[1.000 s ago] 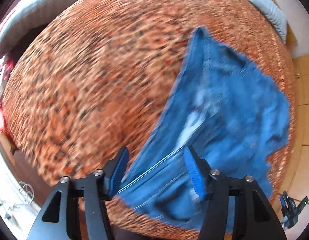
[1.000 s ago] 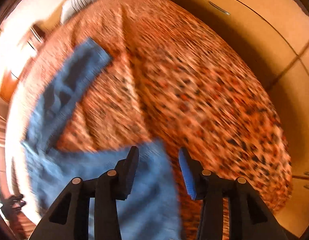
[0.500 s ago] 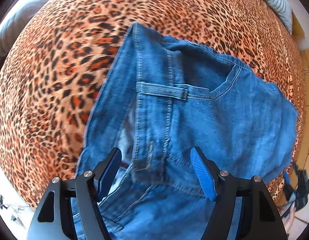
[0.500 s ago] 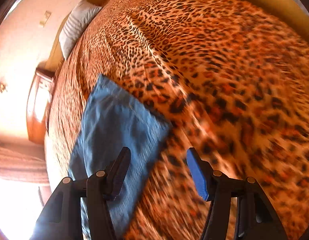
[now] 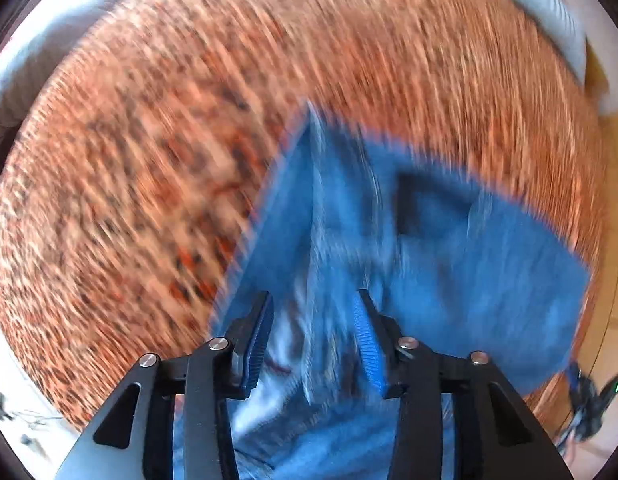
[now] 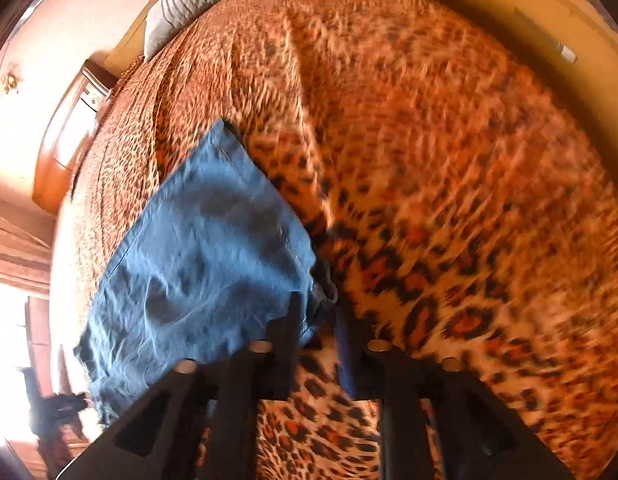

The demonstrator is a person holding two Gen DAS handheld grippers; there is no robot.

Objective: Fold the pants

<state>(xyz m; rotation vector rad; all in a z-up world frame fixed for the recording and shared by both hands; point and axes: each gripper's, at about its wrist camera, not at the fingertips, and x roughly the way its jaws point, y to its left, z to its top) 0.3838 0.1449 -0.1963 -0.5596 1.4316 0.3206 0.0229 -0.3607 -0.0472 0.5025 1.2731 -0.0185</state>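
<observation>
Blue denim pants (image 5: pixel 449 264) lie on a leopard-print bedspread (image 5: pixel 149 160). In the left wrist view the picture is blurred; my left gripper (image 5: pixel 313 320) is open, its blue pads straddling the waistband part of the denim right below it. In the right wrist view a pant leg (image 6: pixel 205 248) lies flat to the left. My right gripper (image 6: pixel 317 316) sits low at the leg's near right corner, jaws apart but narrower than before, with a bit of denim edge between them. I cannot tell whether it grips the cloth.
A grey striped pillow (image 6: pixel 189 0) lies at the head of the bed, also in the left wrist view (image 5: pixel 549 20). A wooden nightstand (image 6: pixel 69 132) stands left of the bed. Wardrobe doors (image 6: pixel 549 40) run along the right. Dark gear (image 5: pixel 589 396) sits on the floor.
Both grippers are moving fast. The left jaws have narrowed over the waistband. The right gripper has dropped to the pant leg's corner and its jaws have closed partway.
</observation>
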